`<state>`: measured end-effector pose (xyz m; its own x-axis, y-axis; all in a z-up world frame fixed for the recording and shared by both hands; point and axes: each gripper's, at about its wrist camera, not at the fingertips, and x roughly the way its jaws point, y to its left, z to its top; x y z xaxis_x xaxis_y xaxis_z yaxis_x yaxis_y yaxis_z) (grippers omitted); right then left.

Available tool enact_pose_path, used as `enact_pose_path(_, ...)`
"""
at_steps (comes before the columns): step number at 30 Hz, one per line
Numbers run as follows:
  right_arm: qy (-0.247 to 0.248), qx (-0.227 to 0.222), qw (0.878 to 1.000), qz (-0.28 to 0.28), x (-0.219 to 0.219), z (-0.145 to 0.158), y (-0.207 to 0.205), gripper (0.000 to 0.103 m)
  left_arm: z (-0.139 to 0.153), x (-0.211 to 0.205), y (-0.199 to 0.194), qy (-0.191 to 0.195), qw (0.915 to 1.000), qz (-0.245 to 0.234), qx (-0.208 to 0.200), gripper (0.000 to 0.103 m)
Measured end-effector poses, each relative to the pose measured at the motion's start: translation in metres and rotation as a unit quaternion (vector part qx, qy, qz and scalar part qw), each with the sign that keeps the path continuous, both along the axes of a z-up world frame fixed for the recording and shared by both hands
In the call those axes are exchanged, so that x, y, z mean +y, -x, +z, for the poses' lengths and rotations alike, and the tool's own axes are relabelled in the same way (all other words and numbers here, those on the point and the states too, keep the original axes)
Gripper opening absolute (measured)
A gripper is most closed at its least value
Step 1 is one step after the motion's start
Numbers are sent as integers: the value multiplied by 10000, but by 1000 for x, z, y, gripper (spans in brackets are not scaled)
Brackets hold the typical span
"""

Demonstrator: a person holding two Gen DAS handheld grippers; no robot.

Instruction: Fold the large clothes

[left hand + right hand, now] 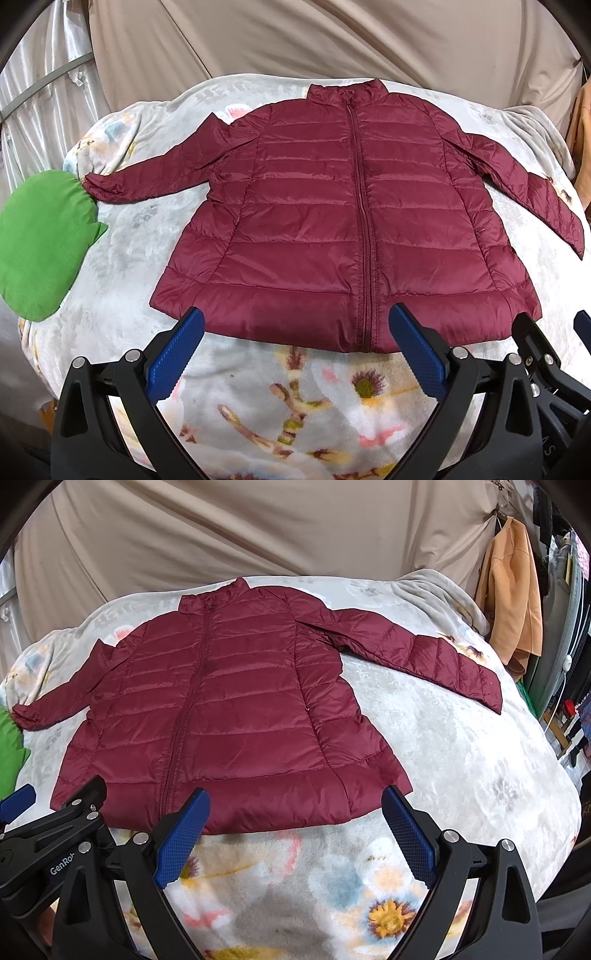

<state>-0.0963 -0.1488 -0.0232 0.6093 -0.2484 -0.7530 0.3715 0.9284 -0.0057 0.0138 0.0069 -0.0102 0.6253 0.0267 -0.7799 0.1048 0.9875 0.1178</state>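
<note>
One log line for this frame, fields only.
stage: pre-fold | jacket: flat, zipped, sleeves out | left gripper: open, empty | right gripper: open, empty

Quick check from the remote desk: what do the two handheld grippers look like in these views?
Both match: the left gripper and right gripper have black plastic frames, silver round bolts, and blue cross-hatched fingers. White "GenRob" lettering shows on the left one's body in the right wrist view. No cables or sleeves visible.
</note>
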Motion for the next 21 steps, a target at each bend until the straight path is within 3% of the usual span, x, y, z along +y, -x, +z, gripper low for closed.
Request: enact_pose_path(21,-36,53,10000,-28,-7,-2,-3,92,-7,-11,-1,-34,10000,7,56,98)
